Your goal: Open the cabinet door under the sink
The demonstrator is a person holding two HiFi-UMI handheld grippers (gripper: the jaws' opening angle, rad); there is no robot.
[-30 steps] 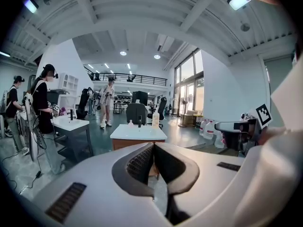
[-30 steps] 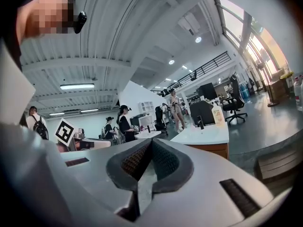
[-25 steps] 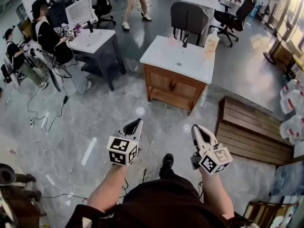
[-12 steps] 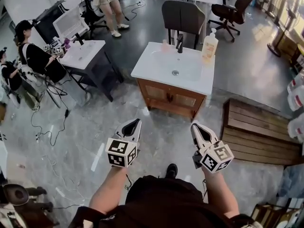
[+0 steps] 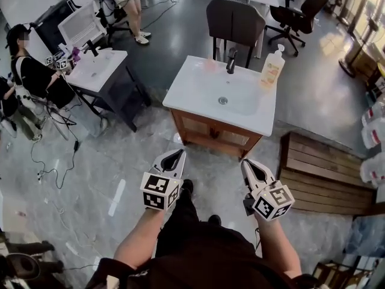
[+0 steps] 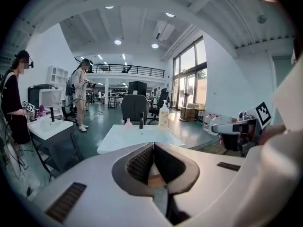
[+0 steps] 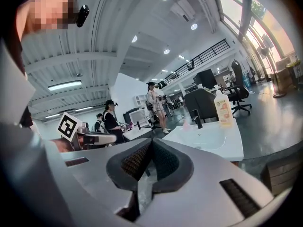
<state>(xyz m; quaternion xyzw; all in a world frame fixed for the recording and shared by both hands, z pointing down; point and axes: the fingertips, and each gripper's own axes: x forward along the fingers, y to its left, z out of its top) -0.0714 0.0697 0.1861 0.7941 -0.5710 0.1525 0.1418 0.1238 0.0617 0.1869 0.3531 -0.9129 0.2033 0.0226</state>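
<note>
Left gripper [image 5: 175,155]: shut tight, empty. Right gripper [image 5: 247,162]: shut tight, empty. Both over grey floor [image 5: 120,149], short of wooden cabinet [image 5: 212,135], touching nothing. 2 cabinet doors [image 5: 200,125]: closed, directly ahead, beneath white sink [image 5: 225,96]. Soap bottle [image 5: 272,68]: sink's rear right corner, near black faucet [image 5: 230,60].

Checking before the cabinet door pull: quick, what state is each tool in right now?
Left white handheld tool: closed, holding nothing.
Right white handheld tool: closed, holding nothing.
</note>
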